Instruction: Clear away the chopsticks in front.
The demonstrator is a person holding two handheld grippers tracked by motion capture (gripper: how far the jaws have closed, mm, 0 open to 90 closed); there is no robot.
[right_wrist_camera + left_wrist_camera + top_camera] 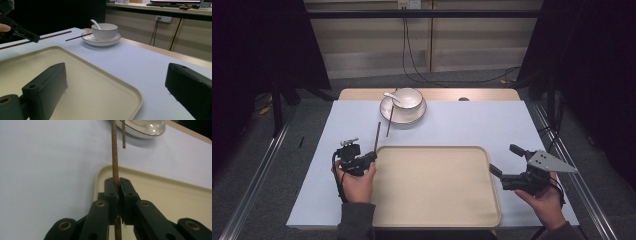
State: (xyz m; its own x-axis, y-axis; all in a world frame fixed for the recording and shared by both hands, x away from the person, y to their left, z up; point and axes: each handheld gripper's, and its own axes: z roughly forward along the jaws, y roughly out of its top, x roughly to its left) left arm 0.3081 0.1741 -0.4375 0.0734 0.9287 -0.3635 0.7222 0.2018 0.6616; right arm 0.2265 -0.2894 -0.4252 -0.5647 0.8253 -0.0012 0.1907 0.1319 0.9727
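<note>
My left gripper (pixel 371 156) is shut on the near end of a brown chopstick (pixel 377 136) at the left edge of the beige tray (pixel 434 210). In the left gripper view the pads (pixel 111 187) pinch the chopstick (pixel 114 150), which points away toward the plate (pixel 142 132). A second chopstick (pixel 390 120) leans on the white plate (pixel 417 116), which holds a white bowl (pixel 409 99) and a spoon (pixel 391 95). My right gripper (pixel 503 158) is open at the tray's right edge, with nothing between its fingers (pixel 47 86). The right gripper view also catches the left gripper (pixel 28 35) and the bowl (pixel 105 32).
A pale blue mat (pixel 472 122) covers the table around the tray. A wooden strip (pixel 482 94) runs along the table's far edge. Black cables (pixel 412 60) hang down the back wall, with dark curtains on both sides.
</note>
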